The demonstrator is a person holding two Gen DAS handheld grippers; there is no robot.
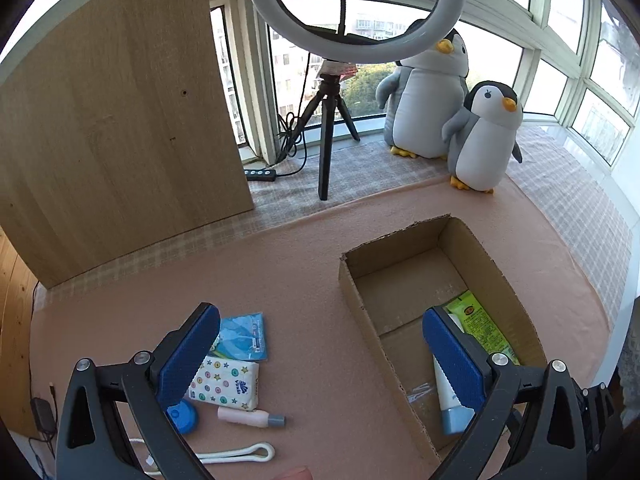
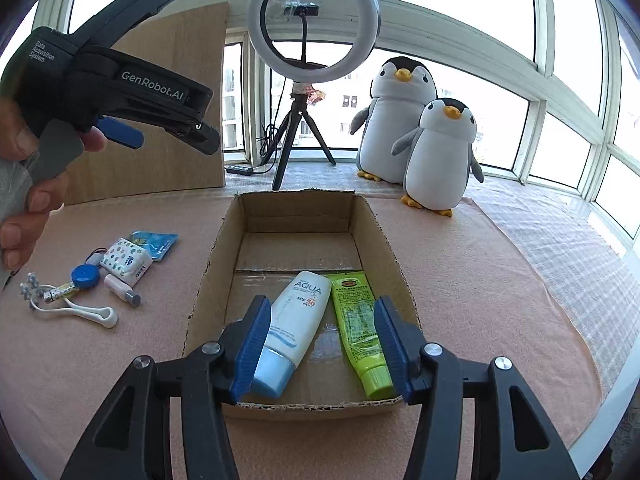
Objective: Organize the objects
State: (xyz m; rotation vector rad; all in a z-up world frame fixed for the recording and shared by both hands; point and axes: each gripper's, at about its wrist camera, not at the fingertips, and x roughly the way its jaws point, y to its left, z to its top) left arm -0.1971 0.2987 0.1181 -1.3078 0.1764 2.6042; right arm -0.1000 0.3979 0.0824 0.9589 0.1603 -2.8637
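An open cardboard box (image 2: pixel 372 224) (image 1: pixel 352 284) lies on the pink cloth. Inside lie a white AQUA sunscreen tube (image 2: pixel 296 324) (image 1: pixel 448 396) and a green tube (image 2: pixel 360 320) (image 1: pixel 484 326). Left of the box lie a star-patterned tissue pack (image 2: pixel 126 262) (image 1: pixel 226 384), a blue sachet (image 2: pixel 154 242) (image 1: pixel 240 338), a pink lip balm (image 2: pixel 122 288) (image 1: pixel 250 417), a blue round cap (image 2: pixel 85 276) (image 1: pixel 182 418) and a white clip (image 2: pixel 80 312) (image 1: pixel 236 454). My left gripper (image 1: pixel 320 356) is open and empty, above the cloth between the small items and the box. My right gripper (image 2: pixel 322 348) is open and empty above the box's near end.
A ring light on a tripod (image 2: pixel 312 28), two plush penguins (image 2: pixel 436 156) and a wooden board (image 1: pixel 116 120) stand behind the box by the windows. A power strip (image 1: pixel 261 175) lies near the board. The left hand-held gripper body (image 2: pixel 120 84) shows in the right wrist view.
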